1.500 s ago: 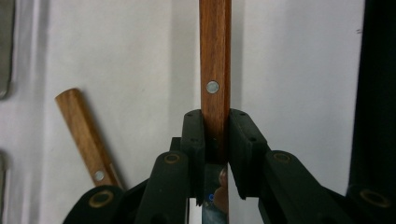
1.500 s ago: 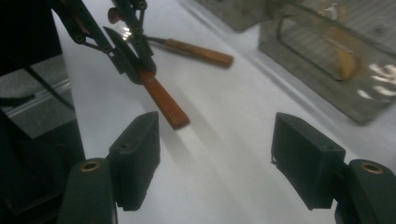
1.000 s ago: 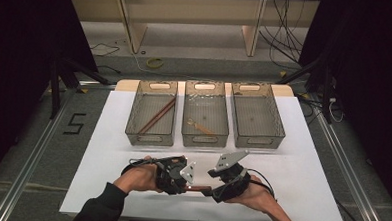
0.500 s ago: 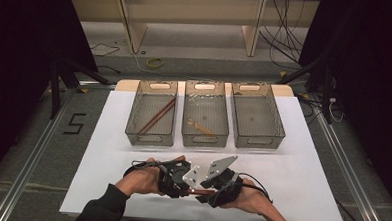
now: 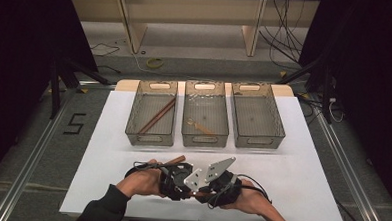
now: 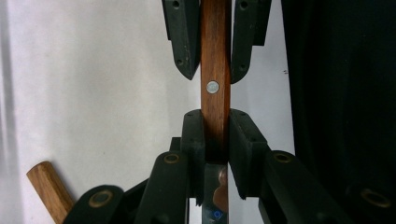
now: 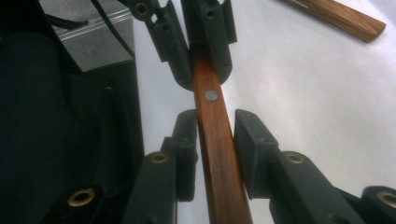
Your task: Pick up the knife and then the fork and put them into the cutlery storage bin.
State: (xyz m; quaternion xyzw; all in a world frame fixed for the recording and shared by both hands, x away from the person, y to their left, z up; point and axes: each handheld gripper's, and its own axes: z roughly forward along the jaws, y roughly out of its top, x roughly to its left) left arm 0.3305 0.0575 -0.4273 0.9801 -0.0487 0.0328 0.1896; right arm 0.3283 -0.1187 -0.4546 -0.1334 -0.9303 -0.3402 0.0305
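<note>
High view: three clear bins are seen in a row at the far side of the white desk [image 5: 301, 165], the left bin [image 5: 133, 130] holding long wooden sticks [image 5: 156, 116], the middle bin [image 5: 205, 139] a small pale item that cannot be made out, and the right bin [image 5: 278, 129] nothing that can be seen. A loose wooden piece [image 5: 174, 161] is left lying on the desk just beyond the left hand. Near the front edge the two tools are brought nose to nose over a wooden handle [image 6: 215, 56] with a metal rivet, which is held level above the desk between them. The left hand-held gripper [image 6: 215, 123] is closed firmly on one stretch of that handle, its pads pressed to both sides, with something shiny showing at the end nearest its camera. The right hand-held gripper [image 7: 215, 121] is set on the handle from the opposite end; its jaws have just been closing, and its pads are now seen lying against the wood, so far as can be judged. A hand-over from left to right is judged to be the step in hand. Next, the right grip should be confirmed as firm before the left jaws are opened and drawn straight back along the handle, so that the piece is not tilted or dropped; only then can it be carried toward a bin
</note>
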